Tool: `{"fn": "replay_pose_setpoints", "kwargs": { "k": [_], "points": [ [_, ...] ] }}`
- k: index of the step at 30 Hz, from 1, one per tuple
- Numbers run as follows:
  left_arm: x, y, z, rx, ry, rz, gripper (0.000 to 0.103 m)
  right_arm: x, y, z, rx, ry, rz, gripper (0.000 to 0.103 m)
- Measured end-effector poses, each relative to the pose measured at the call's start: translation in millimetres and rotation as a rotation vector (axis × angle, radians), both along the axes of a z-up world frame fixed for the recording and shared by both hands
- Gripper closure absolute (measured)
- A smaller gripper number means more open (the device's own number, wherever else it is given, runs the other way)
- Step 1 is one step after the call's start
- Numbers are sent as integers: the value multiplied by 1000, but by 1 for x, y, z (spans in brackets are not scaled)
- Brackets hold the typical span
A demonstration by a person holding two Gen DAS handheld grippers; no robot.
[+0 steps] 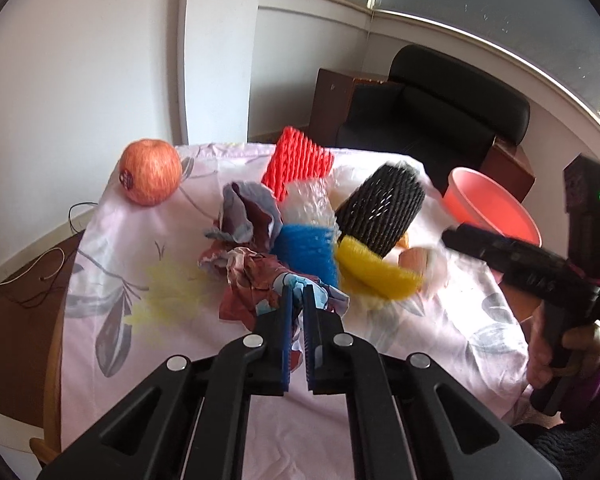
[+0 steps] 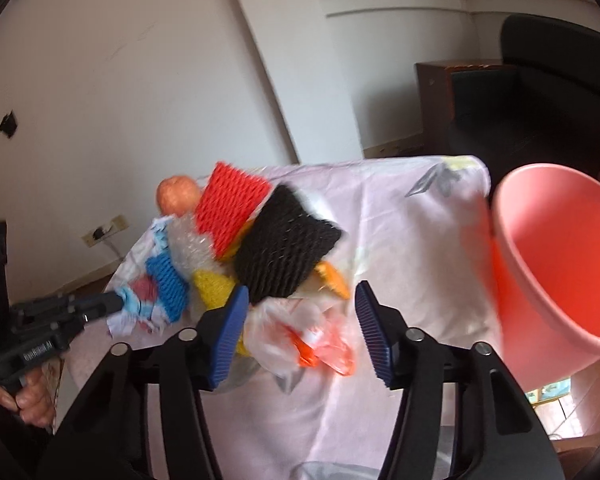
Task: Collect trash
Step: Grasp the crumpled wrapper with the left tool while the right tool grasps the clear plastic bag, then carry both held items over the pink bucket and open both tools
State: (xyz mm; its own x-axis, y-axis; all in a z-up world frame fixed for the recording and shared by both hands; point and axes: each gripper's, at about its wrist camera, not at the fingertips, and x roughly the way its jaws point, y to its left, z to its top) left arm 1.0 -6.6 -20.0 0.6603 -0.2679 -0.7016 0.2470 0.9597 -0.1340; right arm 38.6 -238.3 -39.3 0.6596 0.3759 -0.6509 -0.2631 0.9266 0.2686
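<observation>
1. Left wrist view: the left hand-held gripper (image 1: 297,294) is squeezed tight on the crumpled paper (image 1: 256,276). Just past it lie foam nets on the tabletop (image 1: 440,320).
2. Right wrist view: the right hand-held gripper (image 2: 300,304) is half open around a plastic wrapper (image 2: 300,336), not pinching it. The pink bucket (image 2: 560,264) sits to its right.

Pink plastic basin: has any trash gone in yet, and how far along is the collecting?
Nothing shows inside the pink plastic basin. In hand: the left hand-held gripper is shut on the crumpled printed paper; the right hand-held gripper brackets a clear plastic wrapper. Left: the foam nets, bubble wrap.
</observation>
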Motion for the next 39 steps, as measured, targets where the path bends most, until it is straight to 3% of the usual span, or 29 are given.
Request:
{"fn": "replay_pose_setpoints", "kwargs": {
  "k": [7,14,20,21,22,23,27,32,39],
  "points": [
    [-3,10,17,-35,-47,14,99,-8,10,-13,-14,67,66,55],
    [-9,10,34,-55,-103,2,99,-21,16,-10,-29,50,127,55],
    [-11,7,35,-62,-110,-2,99,-19,19,-17,-70,75,100,56],
    [-11,7,35,-62,-110,-3,99,-17,19,-18,-64,82,98,58],
    [-11,6,36,-61,-111,-5,99,-16,18,-19,-56,88,103,71],
    [-11,5,36,-59,-114,-7,99,-15,18,-20,-49,93,106,75],
    [-12,2,39,-55,-131,-24,99,-18,16,-15,-36,76,110,77],
    [-9,-11,50,-58,-162,-68,99,-24,-1,1,-9,12,58,77],
    [-1,-55,66,-73,-210,-195,99,-26,-54,28,13,-75,-109,77]
  ]
}}
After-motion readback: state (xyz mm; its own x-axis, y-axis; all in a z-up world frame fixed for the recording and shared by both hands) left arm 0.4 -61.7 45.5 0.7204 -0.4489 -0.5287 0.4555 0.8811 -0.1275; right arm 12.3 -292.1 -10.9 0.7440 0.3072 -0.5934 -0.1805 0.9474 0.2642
